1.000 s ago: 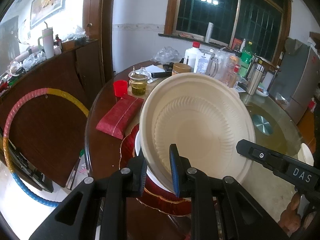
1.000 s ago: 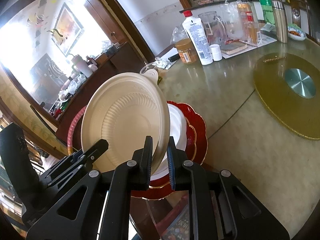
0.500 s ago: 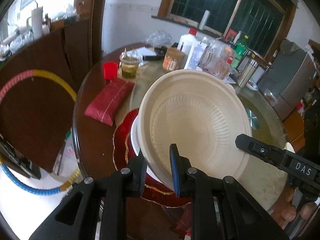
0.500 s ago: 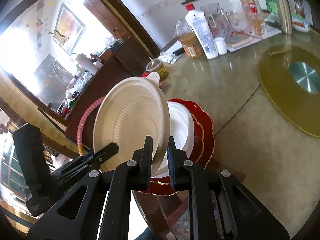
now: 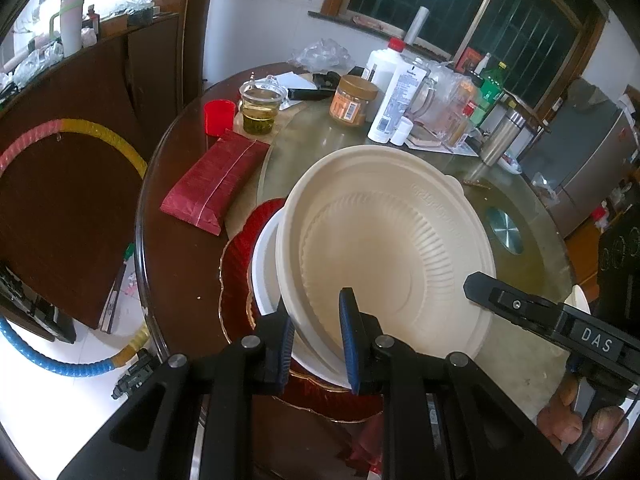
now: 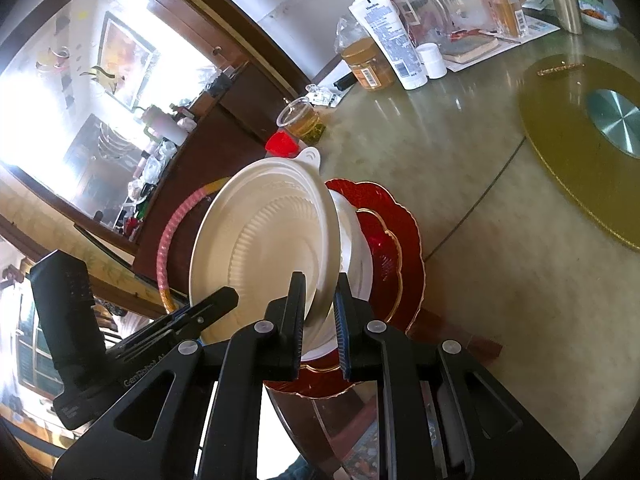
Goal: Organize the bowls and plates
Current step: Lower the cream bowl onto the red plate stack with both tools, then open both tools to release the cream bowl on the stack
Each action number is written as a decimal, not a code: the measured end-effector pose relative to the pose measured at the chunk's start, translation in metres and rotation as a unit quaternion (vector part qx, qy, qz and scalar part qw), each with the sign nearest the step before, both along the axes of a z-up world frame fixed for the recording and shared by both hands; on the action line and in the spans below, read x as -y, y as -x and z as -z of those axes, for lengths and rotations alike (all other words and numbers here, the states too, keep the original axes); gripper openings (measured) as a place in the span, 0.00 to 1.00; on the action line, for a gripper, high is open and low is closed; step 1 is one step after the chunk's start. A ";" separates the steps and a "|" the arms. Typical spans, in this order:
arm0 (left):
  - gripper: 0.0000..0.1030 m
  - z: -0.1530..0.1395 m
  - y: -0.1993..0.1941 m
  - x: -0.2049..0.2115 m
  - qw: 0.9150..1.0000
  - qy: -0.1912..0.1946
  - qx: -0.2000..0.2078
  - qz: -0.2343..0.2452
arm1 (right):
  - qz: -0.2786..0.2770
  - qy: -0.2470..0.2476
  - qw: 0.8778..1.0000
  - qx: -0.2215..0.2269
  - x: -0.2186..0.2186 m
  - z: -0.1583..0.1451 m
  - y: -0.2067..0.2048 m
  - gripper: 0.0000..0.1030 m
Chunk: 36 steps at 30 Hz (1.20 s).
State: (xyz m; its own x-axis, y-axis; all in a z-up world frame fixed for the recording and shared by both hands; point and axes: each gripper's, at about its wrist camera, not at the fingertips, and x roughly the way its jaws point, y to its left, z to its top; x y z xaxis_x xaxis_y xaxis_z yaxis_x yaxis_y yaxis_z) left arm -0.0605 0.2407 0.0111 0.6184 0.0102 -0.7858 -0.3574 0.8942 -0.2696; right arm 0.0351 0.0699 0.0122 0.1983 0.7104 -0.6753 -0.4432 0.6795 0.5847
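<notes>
Left gripper: jaws clamped on the near rim of the cream bowl, one pad inside, one outside. Right gripper: likewise clenched on the rim at another point. The bowl is carried tilted between the two, directly above the white bowl that sits on the stacked red plates near the table edge; contact between the bowls cannot be confirmed. Risk, in my judgement: the thin rim may flex or slip from either grip; uneven lowering could catch the white bowl's lip and shove the stack toward the edge. The red packet lies just beside, clear of the path
</notes>
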 end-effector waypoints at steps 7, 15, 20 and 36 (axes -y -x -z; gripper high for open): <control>0.20 -0.002 -0.001 0.005 1.000 -0.016 0.001 -0.004 | 0.004 0.000 1.000 -0.005 0.001 0.003 -0.002 0.13; 0.20 -0.004 -0.002 0.009 0.999 -0.032 0.007 -0.010 | 0.006 -0.001 1.000 -0.002 0.001 0.003 -0.004 0.14; 0.20 -0.006 -0.002 0.010 0.999 -0.038 0.010 -0.012 | 0.006 -0.002 1.000 0.000 0.001 0.003 -0.002 0.14; 0.30 -0.007 -0.004 0.015 0.998 -0.065 0.011 -0.024 | 0.011 0.003 1.000 0.006 -0.001 0.002 0.001 0.16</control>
